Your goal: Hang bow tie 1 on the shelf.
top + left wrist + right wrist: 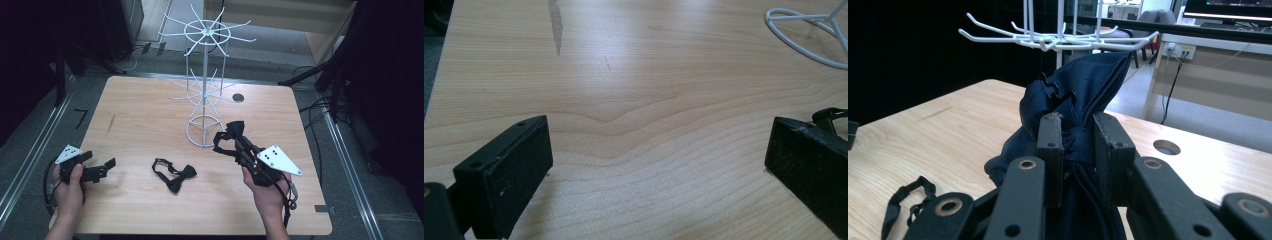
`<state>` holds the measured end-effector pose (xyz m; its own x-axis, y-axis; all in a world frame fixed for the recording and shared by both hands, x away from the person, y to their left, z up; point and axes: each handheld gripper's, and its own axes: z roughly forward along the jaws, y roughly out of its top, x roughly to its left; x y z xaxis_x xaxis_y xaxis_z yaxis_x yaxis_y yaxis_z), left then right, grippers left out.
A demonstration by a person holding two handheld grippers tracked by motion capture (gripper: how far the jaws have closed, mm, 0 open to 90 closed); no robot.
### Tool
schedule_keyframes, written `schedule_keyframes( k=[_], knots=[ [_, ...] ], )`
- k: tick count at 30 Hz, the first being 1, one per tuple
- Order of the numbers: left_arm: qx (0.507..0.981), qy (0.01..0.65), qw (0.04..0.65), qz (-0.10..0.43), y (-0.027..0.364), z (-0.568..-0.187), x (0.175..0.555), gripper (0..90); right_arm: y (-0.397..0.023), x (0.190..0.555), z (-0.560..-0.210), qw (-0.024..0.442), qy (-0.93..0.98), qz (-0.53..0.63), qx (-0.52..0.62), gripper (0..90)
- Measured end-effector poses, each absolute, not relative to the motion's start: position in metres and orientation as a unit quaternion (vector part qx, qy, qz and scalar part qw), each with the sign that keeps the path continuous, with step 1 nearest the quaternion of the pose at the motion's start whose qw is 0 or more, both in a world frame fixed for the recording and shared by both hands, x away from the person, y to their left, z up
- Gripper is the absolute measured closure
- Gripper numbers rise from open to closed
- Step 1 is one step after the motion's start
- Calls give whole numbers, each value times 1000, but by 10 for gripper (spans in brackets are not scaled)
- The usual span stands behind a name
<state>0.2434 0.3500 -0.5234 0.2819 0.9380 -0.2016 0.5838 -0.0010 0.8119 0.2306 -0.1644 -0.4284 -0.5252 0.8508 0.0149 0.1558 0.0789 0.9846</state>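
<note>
Wooden counter [150, 115] fills mid-frame, white wire rack [205, 90] upper centre. Right claw [231, 141] pinches a dark bow tie [231, 131] right of centre; left claw [102, 169] gapes empty, lower left. Second bow tie [175, 175] lies low centre.

We're in what looks like a lab or recording room, not a home. A pale wood worktop [150, 115] with a round cable hole [238, 97] stands on grey carpet, with metal rails [30, 155] running along the floor on both sides. Dark stands and black curtaining close in at left and right, and loose cables [315, 107] trail over the floor. Beyond the worktop, in the right gripper view, there's a desk with a wall socket [1175, 49], a plugged-in lead, office chairs [1153, 17] and the bottom edge of a monitor [1228, 7]. A white wire display rack [205, 80] stands on the worktop, shop-style, but the surroundings say test setup.
</note>
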Motion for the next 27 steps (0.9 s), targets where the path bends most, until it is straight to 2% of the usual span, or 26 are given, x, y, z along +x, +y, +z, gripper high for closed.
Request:
schedule_keyframes(
  k=[27],
  knots=[
    [675, 562, 431, 205, 351, -524, 244, 0, -153, 231, -403, 313, 661, 583, 354, 764]
  ],
)
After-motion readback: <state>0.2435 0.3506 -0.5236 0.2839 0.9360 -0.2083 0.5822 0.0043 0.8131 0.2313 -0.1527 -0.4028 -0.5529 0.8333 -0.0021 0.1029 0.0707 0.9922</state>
